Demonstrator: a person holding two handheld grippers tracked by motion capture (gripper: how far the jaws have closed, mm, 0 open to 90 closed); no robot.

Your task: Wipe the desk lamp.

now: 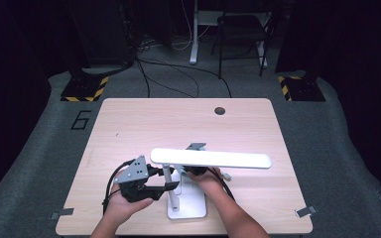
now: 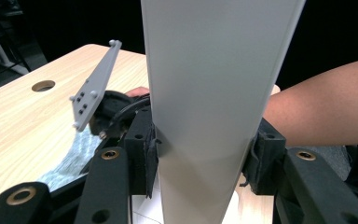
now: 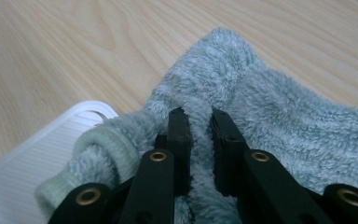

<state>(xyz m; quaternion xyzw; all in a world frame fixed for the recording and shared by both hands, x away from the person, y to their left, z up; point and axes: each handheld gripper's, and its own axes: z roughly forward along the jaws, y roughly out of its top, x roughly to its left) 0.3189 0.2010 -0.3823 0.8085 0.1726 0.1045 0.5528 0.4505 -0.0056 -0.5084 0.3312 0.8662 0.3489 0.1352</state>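
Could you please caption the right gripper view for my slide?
Right gripper pinching a fluffy grey-green cloth beside the white lamp base on the wooden table.

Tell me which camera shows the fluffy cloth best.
The right gripper view: the cloth spreads across it, pinched between the right gripper jaws. The left gripper view shows a small patch beside the lamp. The high view hides it under the lamp head.

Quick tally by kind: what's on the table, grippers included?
Grippers: 2, the left gripper clamped on the lamp stem, the right gripper pinching the cloth
White desk lamp: 1
Grey-green fleecy cloth: 1
Total: 4
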